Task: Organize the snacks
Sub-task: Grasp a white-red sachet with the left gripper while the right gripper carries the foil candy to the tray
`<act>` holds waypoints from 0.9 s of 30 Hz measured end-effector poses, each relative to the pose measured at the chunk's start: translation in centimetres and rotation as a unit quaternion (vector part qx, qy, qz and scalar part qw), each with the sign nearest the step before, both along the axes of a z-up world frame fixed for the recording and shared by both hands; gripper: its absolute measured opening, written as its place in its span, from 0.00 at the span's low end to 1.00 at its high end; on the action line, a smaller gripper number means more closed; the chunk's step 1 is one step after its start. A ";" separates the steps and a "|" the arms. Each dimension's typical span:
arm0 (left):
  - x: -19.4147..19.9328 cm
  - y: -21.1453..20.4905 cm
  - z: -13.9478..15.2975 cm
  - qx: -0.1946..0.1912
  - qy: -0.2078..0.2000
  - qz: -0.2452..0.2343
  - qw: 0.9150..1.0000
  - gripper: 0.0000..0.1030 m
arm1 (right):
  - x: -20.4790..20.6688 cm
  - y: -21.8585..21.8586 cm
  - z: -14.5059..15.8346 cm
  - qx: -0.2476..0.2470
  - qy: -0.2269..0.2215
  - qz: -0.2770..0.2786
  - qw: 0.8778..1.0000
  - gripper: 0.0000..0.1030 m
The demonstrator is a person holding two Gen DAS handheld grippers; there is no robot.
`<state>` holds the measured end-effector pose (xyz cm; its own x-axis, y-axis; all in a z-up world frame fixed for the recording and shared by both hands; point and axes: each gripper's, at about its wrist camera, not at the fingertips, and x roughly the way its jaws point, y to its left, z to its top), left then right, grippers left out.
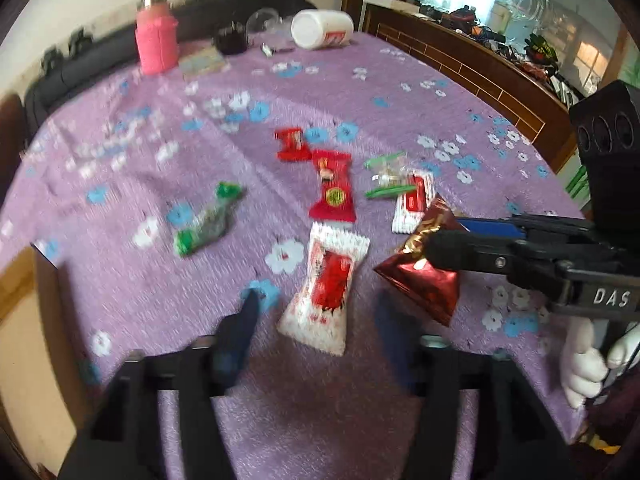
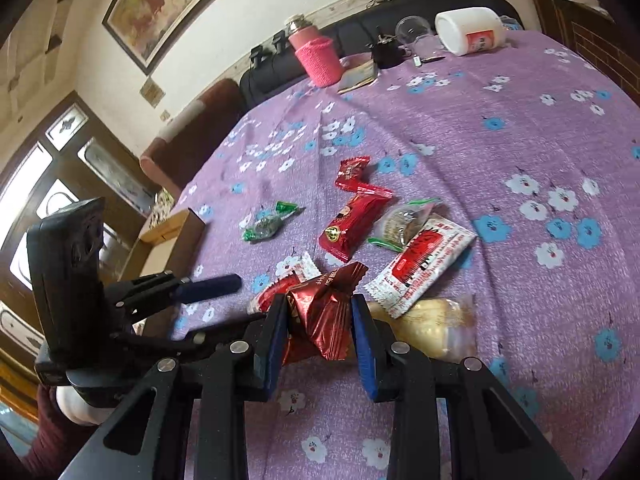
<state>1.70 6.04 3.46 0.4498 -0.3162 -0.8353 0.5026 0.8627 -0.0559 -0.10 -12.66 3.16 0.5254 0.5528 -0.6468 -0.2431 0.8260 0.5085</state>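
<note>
- The right gripper [image 2: 320, 330] is closed on a dark red foil snack packet [image 2: 326, 312], its blue pads pressing the wrapper from both sides; in the left wrist view the same packet [image 1: 420, 276] hangs at the gripper's black fingertip, coming in from 3 o'clock.
- The left gripper [image 1: 316, 336] stands wide open with nothing between its blurred blue fingers [image 1: 244, 320]; a white-and-red snack packet [image 1: 328, 292] lies on the tabletop [image 1: 120, 200] just ahead of the gap, at 12 o'clock from it.
- In the right wrist view, a pale bread-like snack in clear wrap [image 2: 432, 328] lies at 3 o'clock of the held packet, and a second white-and-red packet [image 2: 420, 264] at 1 o'clock.
- Further out at 12 o'clock lie a long red packet [image 2: 352, 220] and a small red packet [image 2: 352, 170]; a clear packet with green ends [image 2: 404, 222] touches the white one.
- A green-ended candy [image 2: 270, 222] lies apart at 11 o'clock.
- At the far edge stand a pink-sleeved bottle [image 2: 314, 54] and a tipped white jar [image 2: 470, 32].
</note>
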 end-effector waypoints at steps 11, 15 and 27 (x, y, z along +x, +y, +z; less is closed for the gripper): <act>1.0 -2.5 -1.4 0.003 0.006 0.020 1.000 0.21 | -1.1 -1.6 1.4 0.013 -0.010 -0.014 1.000 0.33; 0.1 0.6 -0.3 -0.039 0.014 0.053 0.998 0.21 | -1.6 0.2 2.9 0.004 -0.023 0.005 1.000 0.33; -5.0 20.0 5.7 -0.107 -0.036 0.244 0.963 0.22 | -1.5 15.5 7.2 -0.030 -0.053 0.144 0.988 0.33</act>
